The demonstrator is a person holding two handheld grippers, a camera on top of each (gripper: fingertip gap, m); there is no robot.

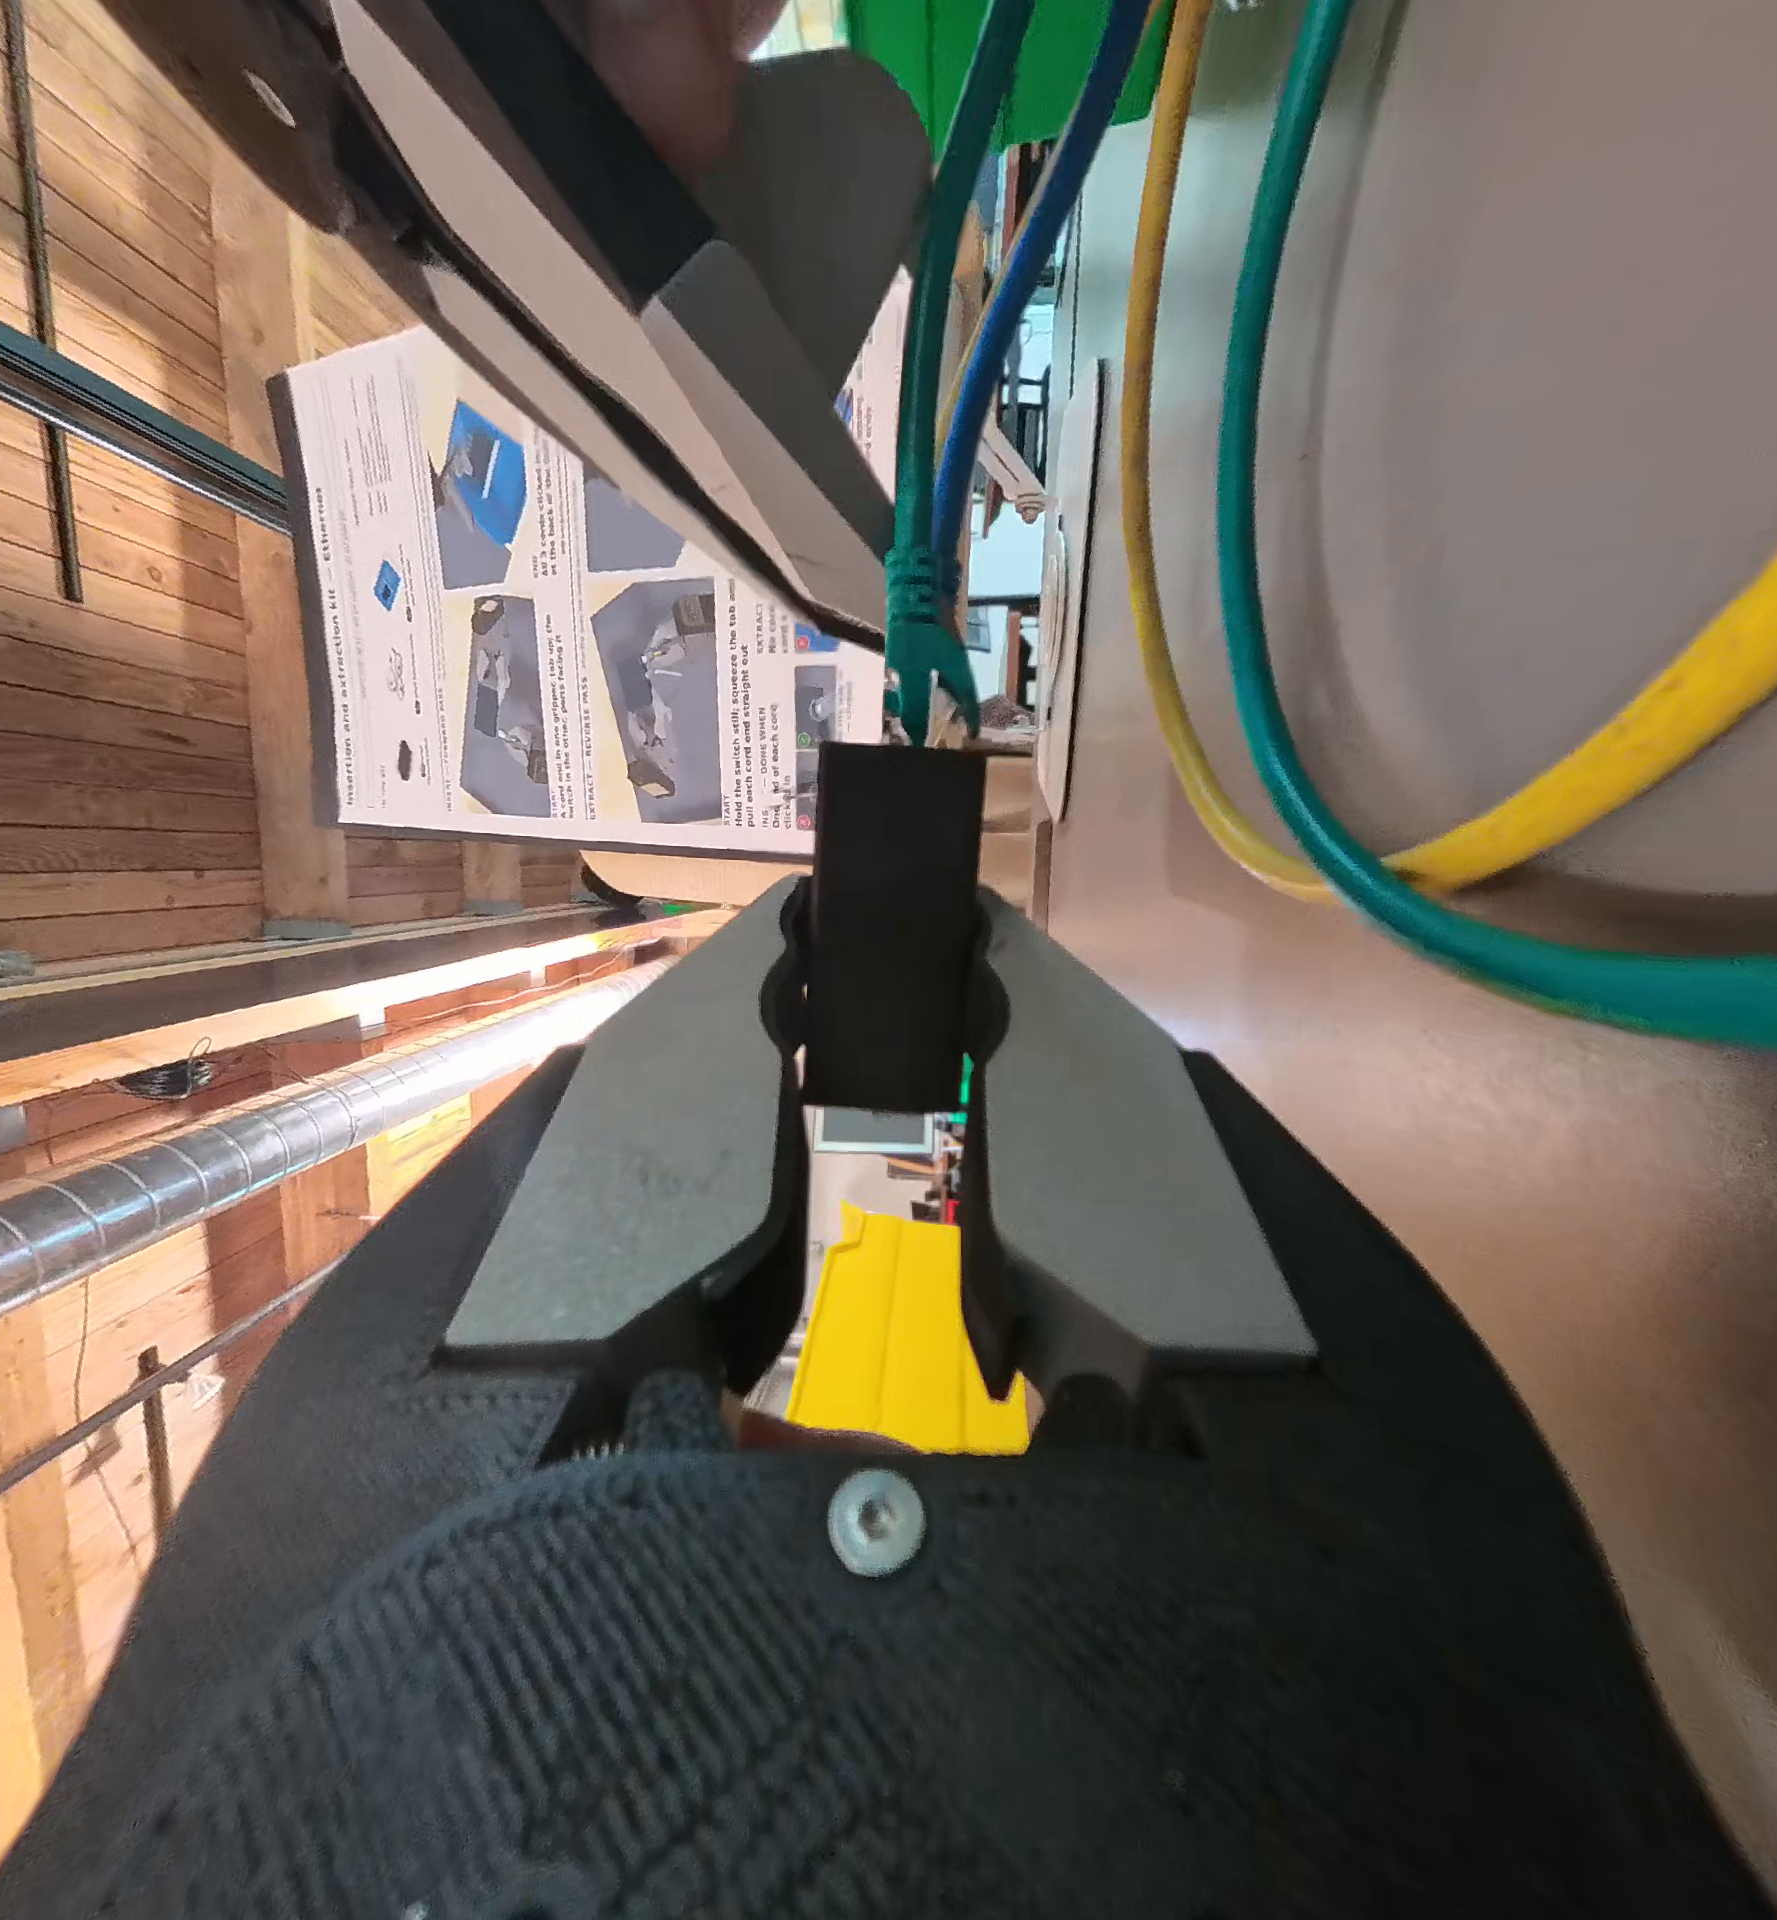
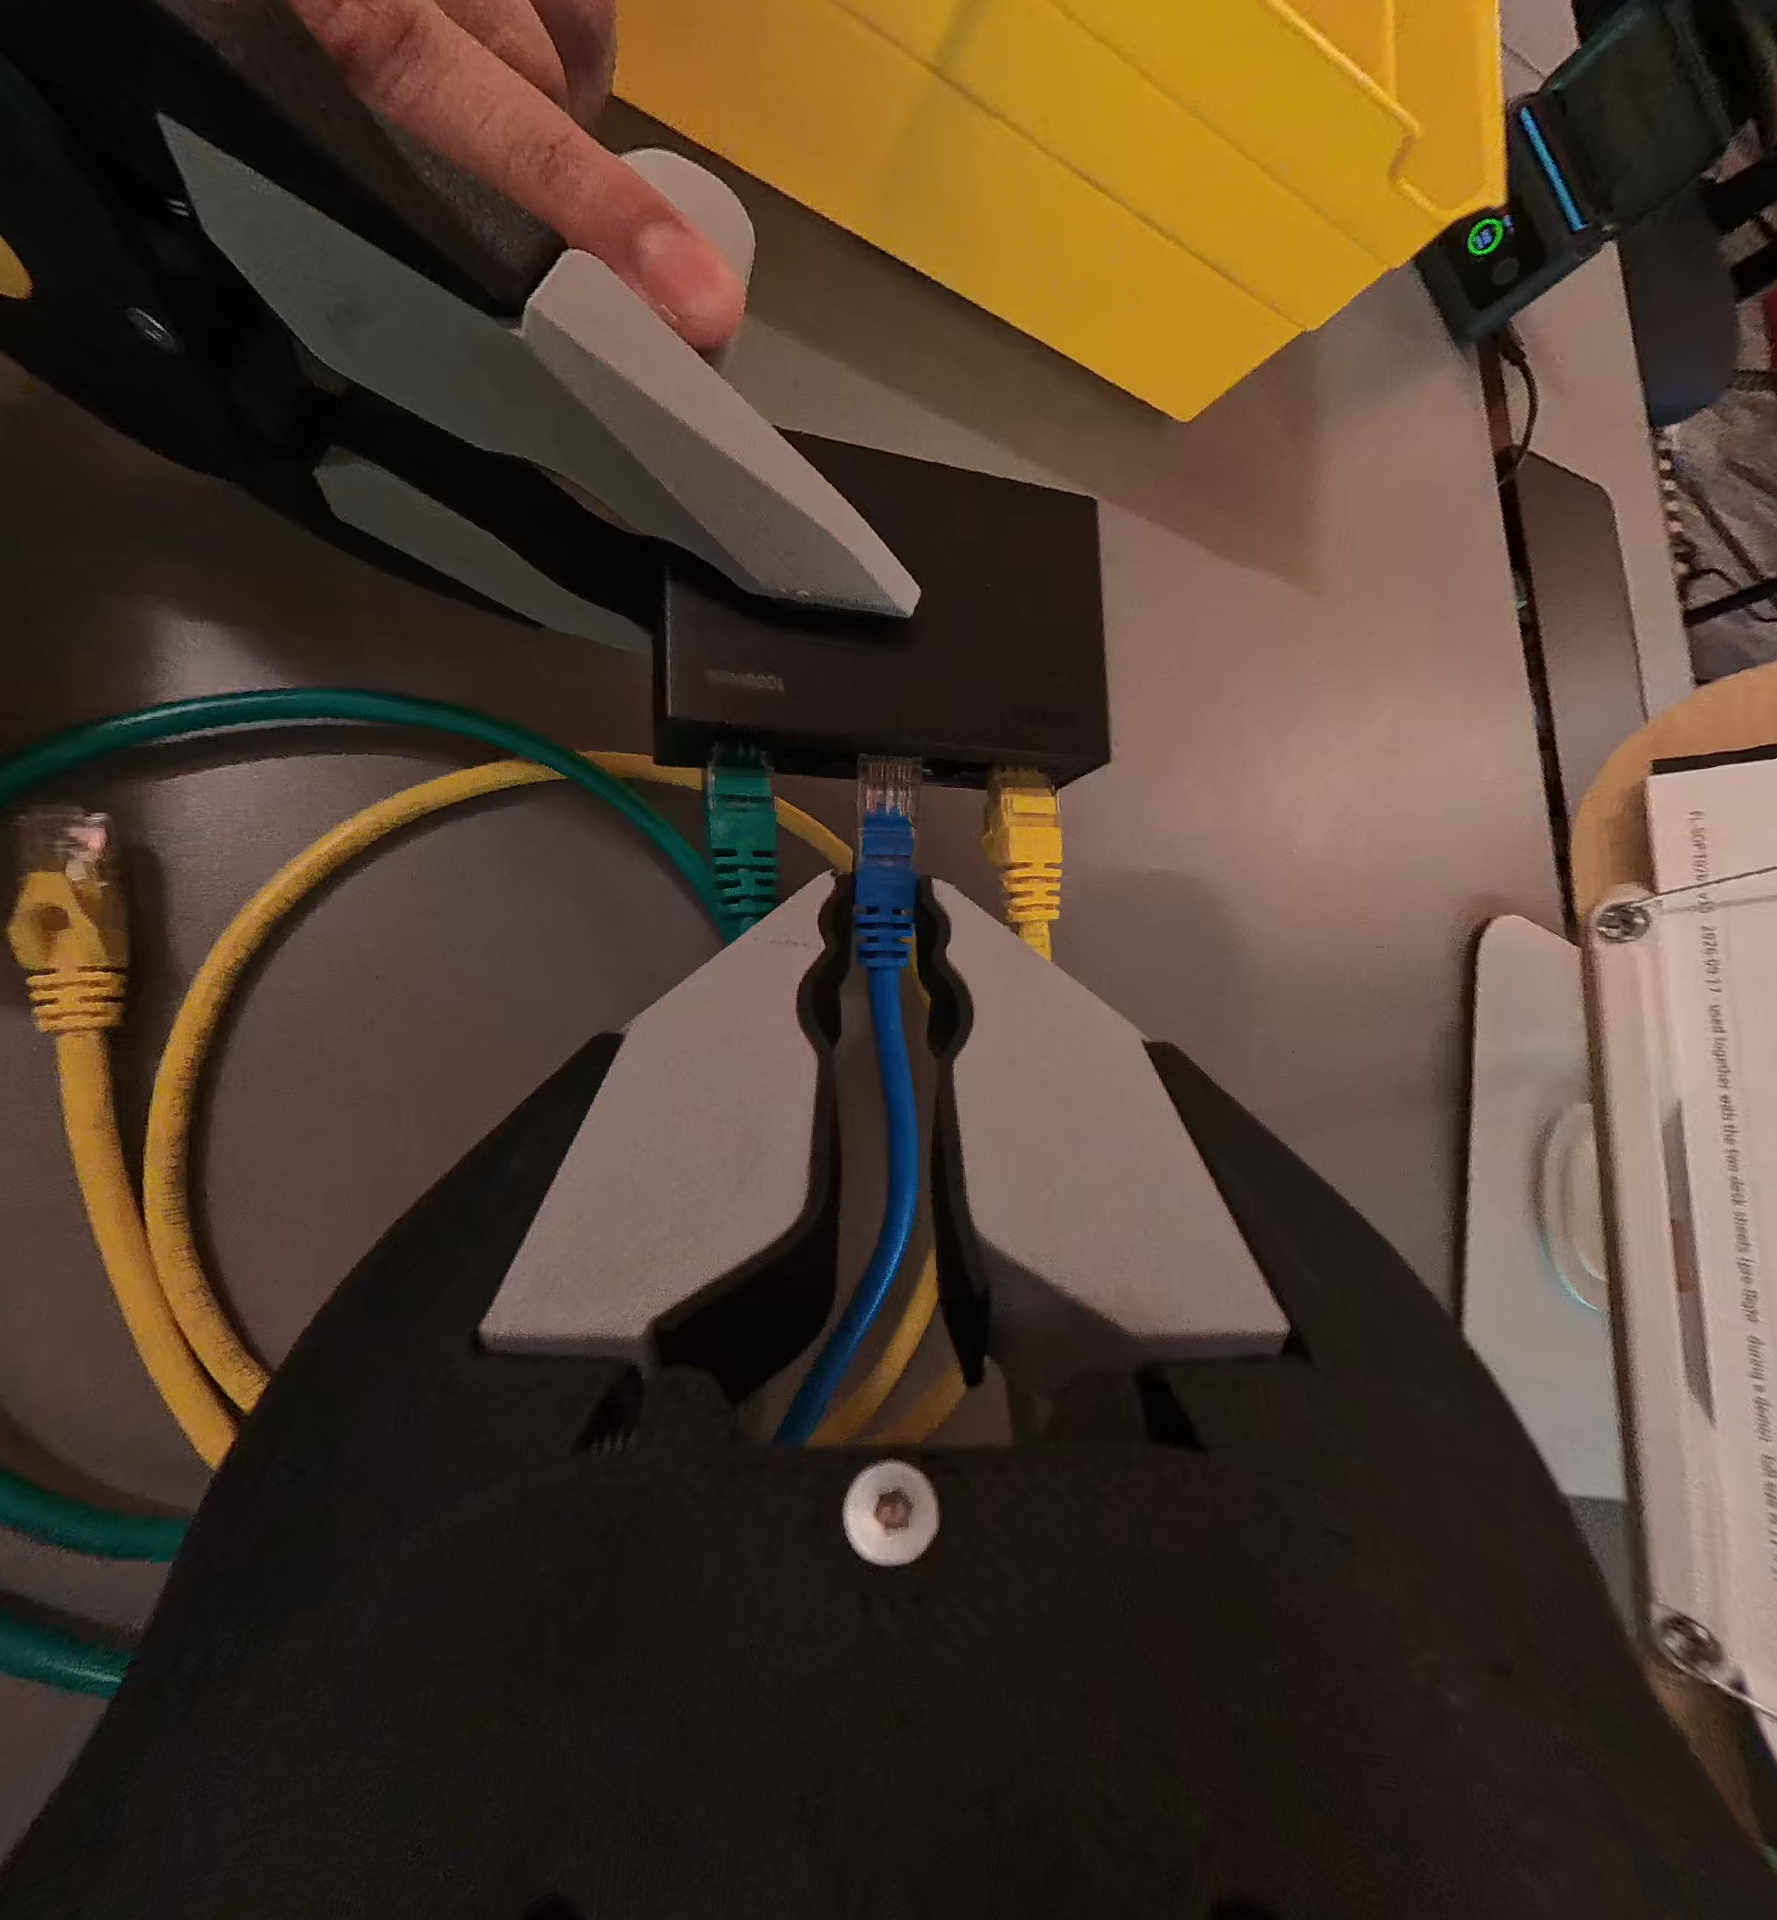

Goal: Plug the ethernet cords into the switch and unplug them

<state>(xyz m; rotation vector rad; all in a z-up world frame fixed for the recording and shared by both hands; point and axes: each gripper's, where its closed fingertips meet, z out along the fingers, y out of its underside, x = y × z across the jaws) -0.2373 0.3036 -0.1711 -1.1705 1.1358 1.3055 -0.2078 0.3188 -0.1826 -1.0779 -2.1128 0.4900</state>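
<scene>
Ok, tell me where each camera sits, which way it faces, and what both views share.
Left wrist view: on the left tool, rolled sideways, facing along its fingers clamped on the black switch; table stands at the right.
Right wrist view: on the right tool, looking down at the blue cord between its fingers; a hand shows.
Shared: switch, green cord, yellow bin.

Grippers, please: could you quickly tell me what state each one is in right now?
Left gripper: shut on the black switch.
Right gripper: shut on the blue cord just behind its plug.
</scene>
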